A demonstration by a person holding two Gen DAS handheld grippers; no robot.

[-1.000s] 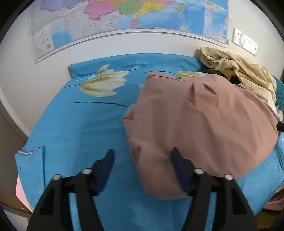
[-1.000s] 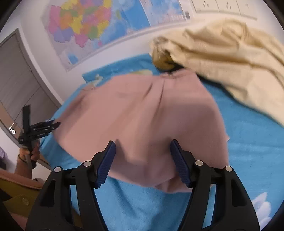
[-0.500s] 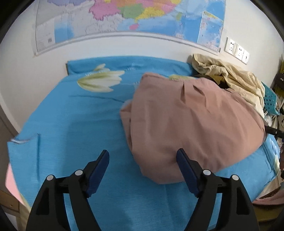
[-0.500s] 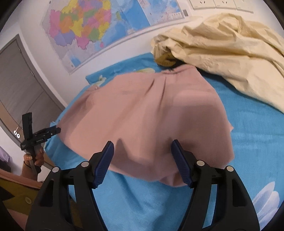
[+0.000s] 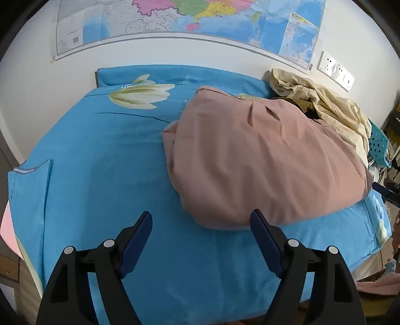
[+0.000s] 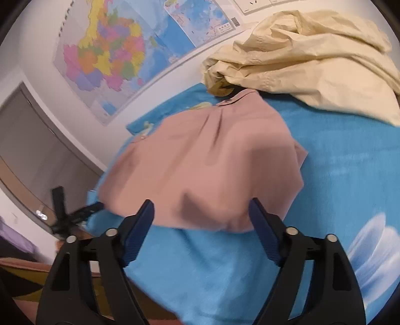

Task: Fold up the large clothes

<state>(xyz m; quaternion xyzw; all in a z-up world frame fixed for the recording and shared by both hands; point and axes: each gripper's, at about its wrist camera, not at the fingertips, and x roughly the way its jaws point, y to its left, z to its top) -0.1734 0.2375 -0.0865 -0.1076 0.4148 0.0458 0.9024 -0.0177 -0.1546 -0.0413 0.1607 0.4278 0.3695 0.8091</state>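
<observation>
A dusty-pink garment (image 5: 262, 160) lies folded over on the blue flowered blanket (image 5: 100, 155), right of the middle. My left gripper (image 5: 200, 217) hovers just short of its near left corner. Its jaws are opening, and no cloth is between the pads. In the right wrist view the same garment (image 6: 207, 160) spreads ahead. My right gripper (image 6: 201, 203) hangs over its near edge with jaws opening, the blue pads clear of the cloth. The left gripper (image 6: 72, 215) shows there as a black shape at the far left.
A crumpled beige garment (image 6: 312, 57) is heaped at the back right of the bed against the wall. A large map (image 5: 190, 20) hangs above. A teal perforated basket (image 5: 377, 145) stands beyond the bed's right side, and a grey door (image 6: 30, 150) is on the left.
Both grippers have drawn back from the pink garment and their jaws have spread wider. The garment has settled lower and flatter on the blanket.
</observation>
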